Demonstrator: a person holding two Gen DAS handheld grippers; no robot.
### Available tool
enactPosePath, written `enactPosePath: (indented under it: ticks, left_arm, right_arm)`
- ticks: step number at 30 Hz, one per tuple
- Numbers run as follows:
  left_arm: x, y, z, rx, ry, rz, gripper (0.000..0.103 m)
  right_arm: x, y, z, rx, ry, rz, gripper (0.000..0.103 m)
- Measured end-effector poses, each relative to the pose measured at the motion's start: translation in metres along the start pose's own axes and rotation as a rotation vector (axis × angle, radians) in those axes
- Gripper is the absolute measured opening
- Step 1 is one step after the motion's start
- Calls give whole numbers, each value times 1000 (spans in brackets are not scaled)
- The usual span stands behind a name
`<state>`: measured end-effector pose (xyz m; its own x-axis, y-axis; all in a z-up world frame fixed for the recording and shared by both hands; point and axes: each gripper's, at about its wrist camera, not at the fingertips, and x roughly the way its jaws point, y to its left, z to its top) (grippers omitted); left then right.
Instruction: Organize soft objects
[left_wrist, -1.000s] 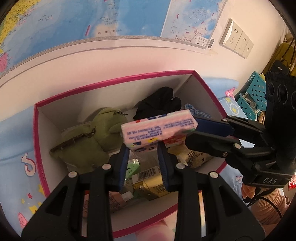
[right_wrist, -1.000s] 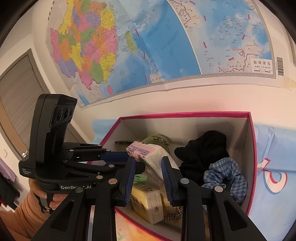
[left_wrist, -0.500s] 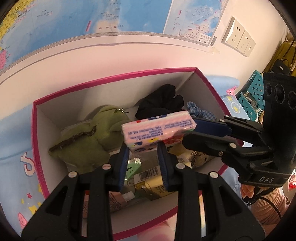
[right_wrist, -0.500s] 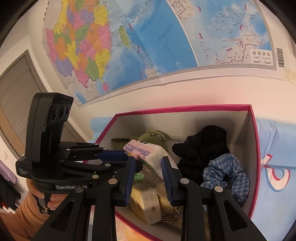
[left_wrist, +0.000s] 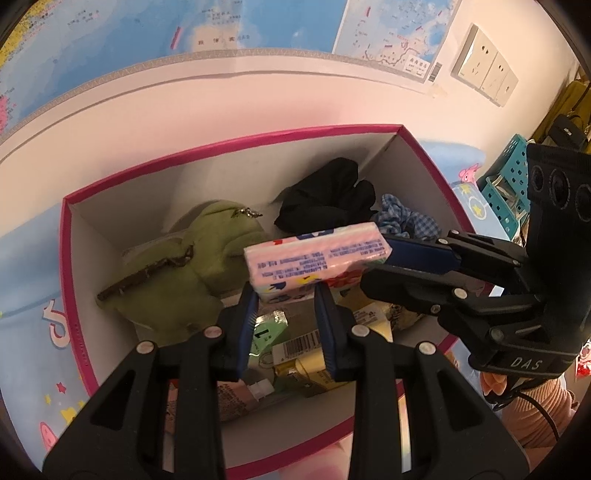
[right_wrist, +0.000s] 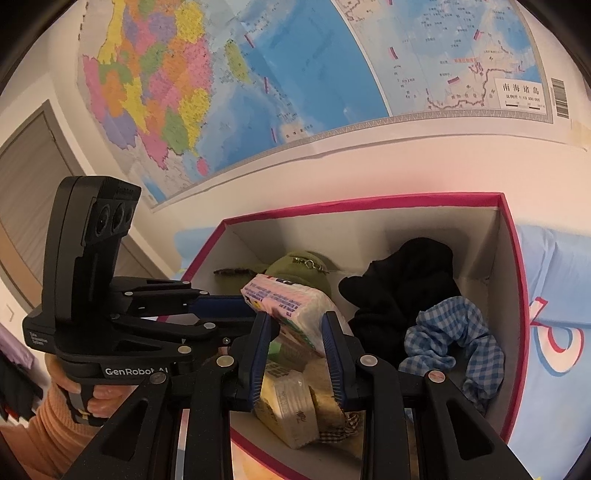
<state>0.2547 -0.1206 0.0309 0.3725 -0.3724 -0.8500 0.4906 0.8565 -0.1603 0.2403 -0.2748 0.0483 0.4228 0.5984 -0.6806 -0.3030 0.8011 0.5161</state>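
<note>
Both grippers hold one pink tissue pack (left_wrist: 317, 254) above an open box with a magenta rim (left_wrist: 229, 142). The left gripper (left_wrist: 286, 295) has its jaws clamped on the left end of the pack, with the blue pads against its two sides. The right gripper (right_wrist: 295, 321) has its jaws clamped on the other end, where the pack (right_wrist: 295, 306) is squeezed a little between the pads. In the left wrist view the right gripper (left_wrist: 391, 262) comes in from the right side, and a hand in a pink sleeve (left_wrist: 495, 384) holds its handle. In the right wrist view the left gripper (right_wrist: 236, 310) comes in from the left, held by a hand (right_wrist: 99, 398) in an orange sleeve. The pack hangs in the air over the middle of the box and does not touch the things under it. Inside the box a green plush toy (left_wrist: 177, 284) lies at the left, with a small metal chain on it. A black cloth (left_wrist: 328, 199) lies at the back, and a blue checked scrunchie (right_wrist: 454, 339) lies beside it near the right wall. Under the pack are more tissue packs, among them a yellow one (right_wrist: 288, 410) and a green one (left_wrist: 269, 332). The box stands on a light blue sheet with cartoon prints (left_wrist: 33, 317). On the wall behind hangs a big map (right_wrist: 295, 74), and wall sockets (left_wrist: 484, 77) are at the right.
</note>
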Motion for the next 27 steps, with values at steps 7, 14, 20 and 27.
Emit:
enactPosePath:
  ticks: [7,14,20,27]
  left_arm:
    - [8,-2,4,-1,34,5,32]
    - [9,-1,7,-23,43,5,32]
    - [-12,2,-2,-37,-42,22,54]
    - [-56,9,-26,-69,-215,52,71]
  right_arm:
    - [6,-1,-1,10,19,-9,29]
    - [9,-2,-2,16,26,-32,31]
    - [3,-1,-5,8,2,-72,41]
    - [-25,11,-14,-53,-59,-116,51]
